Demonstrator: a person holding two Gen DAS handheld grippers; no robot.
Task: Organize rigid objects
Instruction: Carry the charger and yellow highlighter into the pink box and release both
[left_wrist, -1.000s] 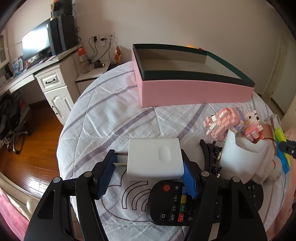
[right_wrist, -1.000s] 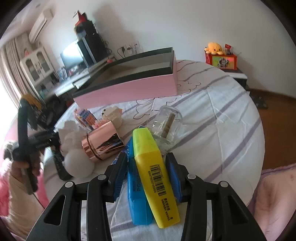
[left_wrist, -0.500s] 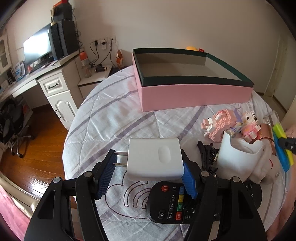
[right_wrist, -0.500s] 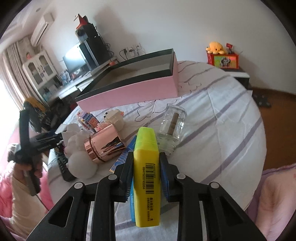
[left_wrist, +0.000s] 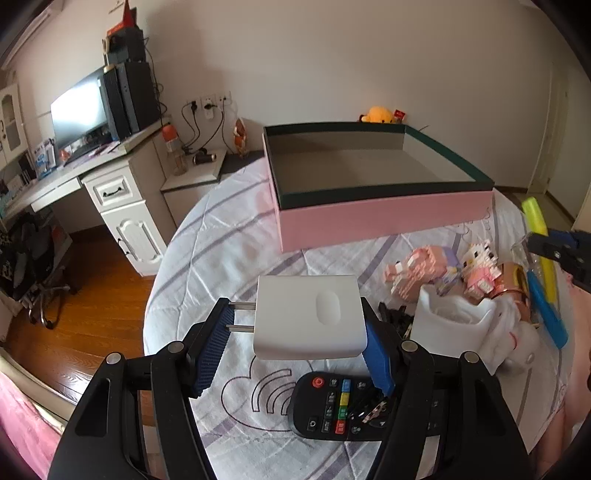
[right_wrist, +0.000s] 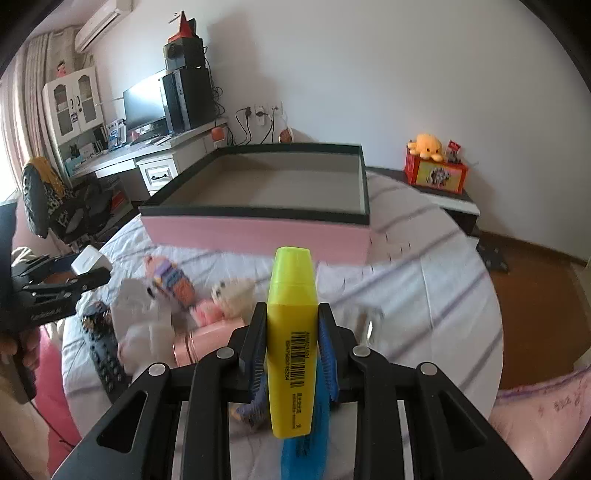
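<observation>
Your left gripper (left_wrist: 295, 347) has its jaws closed on the white charger (left_wrist: 308, 317), held flat above the remote control (left_wrist: 338, 408), so the prongs point sideways. Your right gripper (right_wrist: 291, 347) clamps the yellow highlighter (right_wrist: 291, 332) upright, lifted over the blue highlighter (right_wrist: 304, 450). Both face the empty pink box (right_wrist: 258, 230), probably their destination.

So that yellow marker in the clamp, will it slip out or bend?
Probably neither. The yellow marker looks like hard plastic, so likely stiff and light. Its flat sides sit squarely between the right gripper pads, though its smooth plastic could slide a little.
</observation>
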